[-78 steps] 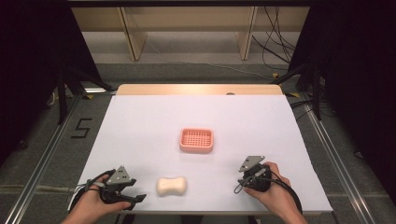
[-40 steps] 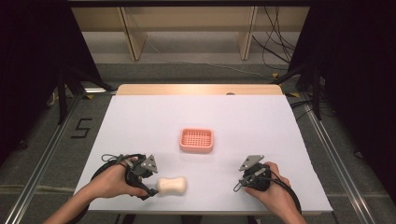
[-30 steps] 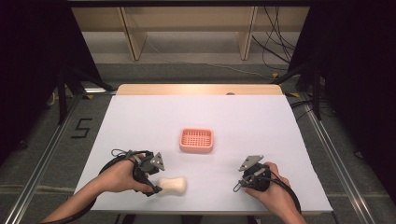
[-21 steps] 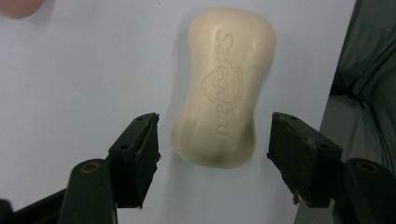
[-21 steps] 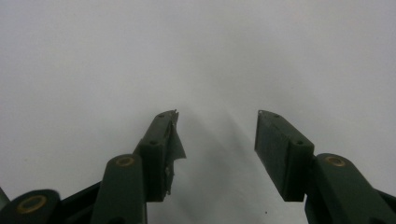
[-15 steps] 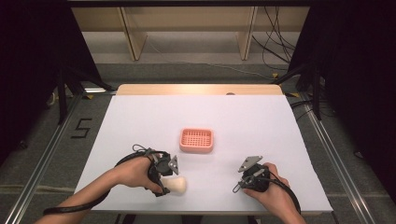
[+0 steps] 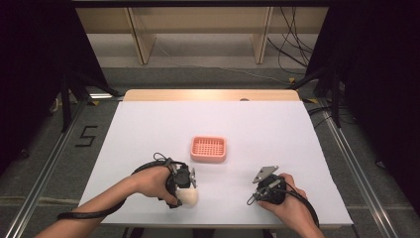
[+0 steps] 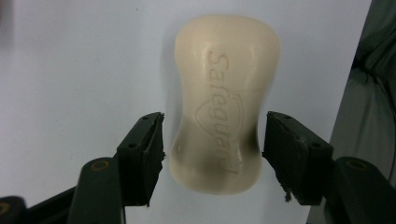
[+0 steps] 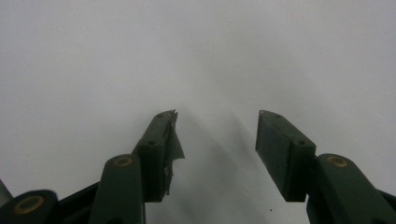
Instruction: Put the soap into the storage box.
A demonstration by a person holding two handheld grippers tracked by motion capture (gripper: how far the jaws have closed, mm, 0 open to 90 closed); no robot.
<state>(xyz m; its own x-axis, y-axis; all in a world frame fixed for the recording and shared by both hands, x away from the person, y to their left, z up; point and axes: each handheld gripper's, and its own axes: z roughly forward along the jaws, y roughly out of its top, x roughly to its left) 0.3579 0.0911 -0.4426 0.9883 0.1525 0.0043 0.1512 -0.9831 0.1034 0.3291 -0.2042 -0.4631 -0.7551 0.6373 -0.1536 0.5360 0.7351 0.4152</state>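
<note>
Soap (image 8: 219,107): cream bar with a pinched waist, lying flat on the white counter (image 7: 277,129) near its front edge, left of the middle; raised lettering faced up.
Left tool (image 8: 210,144): came down over the near end of the soap, one jaw on each side; the jaws had just been closing, with the soap between them. The pads stood just beside the bar's flanks, a thin gap showing on each side, so nothing was gripped yet.
Left hand (image 7: 151,181): wrapped around the tool's body, forearm entering from the front left corner.
Right tool (image 9: 217,135): released, jaws apart over bare counter, nothing between them; it sat near the front edge toward the right.
Right hand (image 7: 289,201): held that tool, well apart from the soap.
Tray (image 7: 208,148): pink, slotted, mid-counter, behind the soap and apart from both tools.
</note>
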